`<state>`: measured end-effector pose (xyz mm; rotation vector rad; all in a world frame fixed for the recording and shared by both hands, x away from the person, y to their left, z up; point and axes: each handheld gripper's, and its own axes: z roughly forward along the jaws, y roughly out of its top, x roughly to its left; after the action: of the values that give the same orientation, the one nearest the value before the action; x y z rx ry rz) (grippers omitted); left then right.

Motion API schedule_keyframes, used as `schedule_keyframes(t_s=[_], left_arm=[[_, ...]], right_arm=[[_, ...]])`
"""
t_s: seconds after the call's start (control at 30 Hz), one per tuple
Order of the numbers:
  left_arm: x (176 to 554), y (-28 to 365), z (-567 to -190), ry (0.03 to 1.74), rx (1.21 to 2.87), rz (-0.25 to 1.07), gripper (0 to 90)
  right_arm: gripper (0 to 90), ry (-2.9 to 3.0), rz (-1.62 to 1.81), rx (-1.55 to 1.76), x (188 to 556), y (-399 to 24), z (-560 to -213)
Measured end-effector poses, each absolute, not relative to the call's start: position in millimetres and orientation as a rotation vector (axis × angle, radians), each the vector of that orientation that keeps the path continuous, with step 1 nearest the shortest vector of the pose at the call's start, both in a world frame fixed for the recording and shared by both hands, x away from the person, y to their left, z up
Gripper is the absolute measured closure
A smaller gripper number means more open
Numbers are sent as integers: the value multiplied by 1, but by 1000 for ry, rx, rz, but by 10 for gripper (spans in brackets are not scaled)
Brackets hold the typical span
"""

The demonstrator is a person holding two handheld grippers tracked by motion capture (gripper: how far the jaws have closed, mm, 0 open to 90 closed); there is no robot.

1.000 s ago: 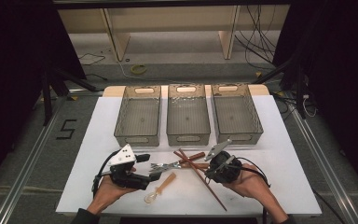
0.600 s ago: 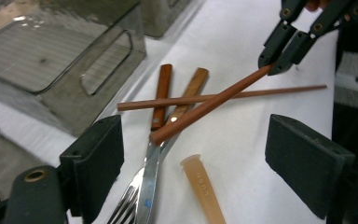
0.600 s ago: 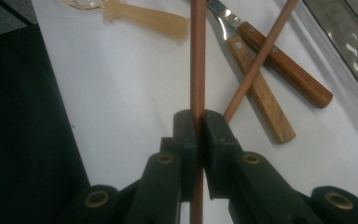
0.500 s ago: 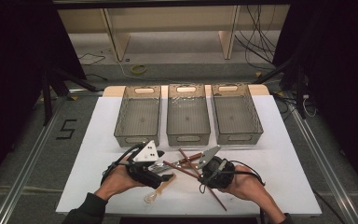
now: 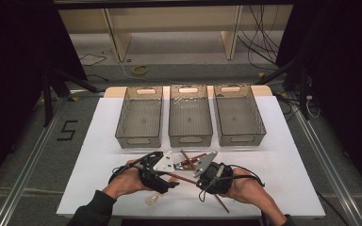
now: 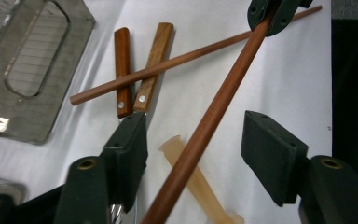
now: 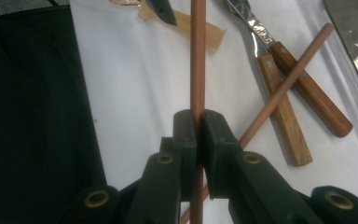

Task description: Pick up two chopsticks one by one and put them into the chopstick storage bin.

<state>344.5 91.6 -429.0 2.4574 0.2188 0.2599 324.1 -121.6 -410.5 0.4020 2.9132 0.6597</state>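
Note:
My right gripper (image 7: pixel 197 125) is shut on a reddish wooden chopstick (image 7: pixel 197 56) and holds it just above the white table (image 5: pixel 287 169). That chopstick (image 6: pixel 214 112) runs between the jaws of my left gripper (image 6: pixel 196 142). Those jaws have just been closing, but both pads still stand clear of the stick. In the high view the left gripper (image 5: pixel 172 181) and right gripper (image 5: pixel 199 181) face each other at the table's front. A second chopstick (image 6: pixel 177 63) lies across two wooden-handled knives (image 6: pixel 140 70). A pale plastic spoon (image 6: pixel 200 186) lies under the held stick.
Three grey see-through bins (image 5: pixel 139 140) (image 5: pixel 190 140) (image 5: pixel 241 139) stand in a row behind the utensils, all bare inside. One bin's corner (image 6: pixel 32 70) is close on the left in the left gripper view. The table's front edge is just behind both hands.
My left hand has moved right, up to the right gripper, and its jaws have narrowed around the held chopstick. The right gripper has shifted slightly left, still gripping the stick.

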Motion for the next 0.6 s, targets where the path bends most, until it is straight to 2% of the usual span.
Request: schedule_keyframes(t_s=[0.5,0.6], left_arm=[[340,90,-431,103,2512,214,707],[339,89,-432,74,2524,204,732]], right_arm=[[850,2928,642,277,320,-119,-413],[849,2931,636,253,320,-119,-414]])
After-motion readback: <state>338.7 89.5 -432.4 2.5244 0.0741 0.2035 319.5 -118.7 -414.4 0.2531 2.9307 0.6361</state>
